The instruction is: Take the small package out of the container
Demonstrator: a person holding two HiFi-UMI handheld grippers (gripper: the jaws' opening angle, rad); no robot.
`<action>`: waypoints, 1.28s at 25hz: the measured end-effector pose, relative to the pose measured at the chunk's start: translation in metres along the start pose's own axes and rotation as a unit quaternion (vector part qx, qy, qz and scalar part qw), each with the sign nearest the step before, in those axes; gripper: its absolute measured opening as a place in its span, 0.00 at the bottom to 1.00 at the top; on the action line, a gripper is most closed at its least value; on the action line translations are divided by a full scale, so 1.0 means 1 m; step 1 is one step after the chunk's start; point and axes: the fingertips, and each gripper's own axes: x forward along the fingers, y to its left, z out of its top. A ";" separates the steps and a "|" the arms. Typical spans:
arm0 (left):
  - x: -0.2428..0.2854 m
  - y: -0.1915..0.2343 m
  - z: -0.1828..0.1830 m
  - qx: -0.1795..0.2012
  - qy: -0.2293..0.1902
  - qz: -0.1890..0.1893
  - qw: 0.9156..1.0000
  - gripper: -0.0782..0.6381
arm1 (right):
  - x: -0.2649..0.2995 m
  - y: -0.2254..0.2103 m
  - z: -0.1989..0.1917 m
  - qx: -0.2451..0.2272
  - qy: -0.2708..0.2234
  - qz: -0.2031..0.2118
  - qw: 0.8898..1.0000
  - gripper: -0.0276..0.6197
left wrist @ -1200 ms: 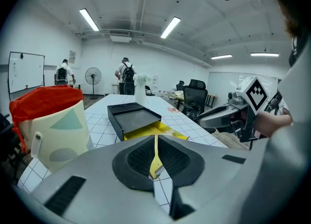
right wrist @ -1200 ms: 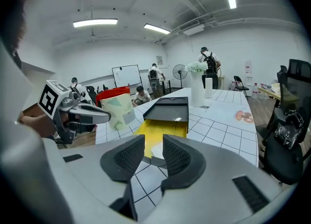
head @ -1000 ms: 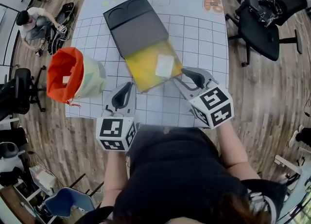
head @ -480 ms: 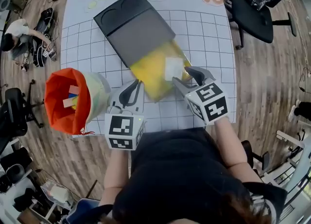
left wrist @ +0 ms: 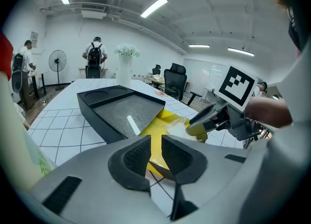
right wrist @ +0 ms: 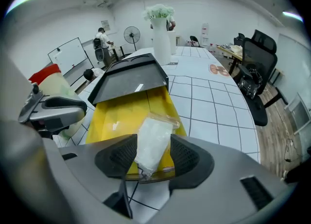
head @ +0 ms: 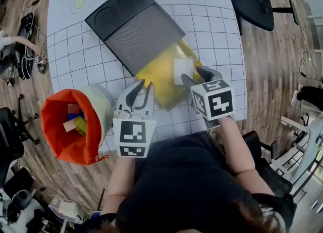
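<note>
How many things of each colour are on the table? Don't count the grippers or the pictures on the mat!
Black: 1, the black tray
Yellow: 1, the yellow container
Orange: 1, the orange bag
White: 2, the small package and the vase
Total: 5

One yellow container [head: 154, 78]. One small package [head: 182, 70]. One dark tray [head: 133, 27]. One orange bag [head: 63, 143]. One white vase [right wrist: 161, 36]. One gridded table [head: 70, 55]. Two grippers, one per hand: left gripper [head: 143, 85], right gripper [head: 194, 74].
</note>
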 end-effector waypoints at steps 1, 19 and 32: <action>0.001 0.002 -0.002 -0.002 0.001 -0.002 1.000 0.22 | 0.003 -0.002 -0.001 0.008 0.006 -0.007 1.000 0.40; 0.007 0.006 -0.007 -0.047 0.000 -0.041 0.998 0.22 | 0.024 -0.016 -0.012 -0.022 0.095 -0.080 0.992 0.18; 0.005 0.005 -0.012 -0.055 0.007 -0.018 0.998 0.22 | 0.009 0.003 -0.006 -0.056 0.062 -0.038 0.996 0.07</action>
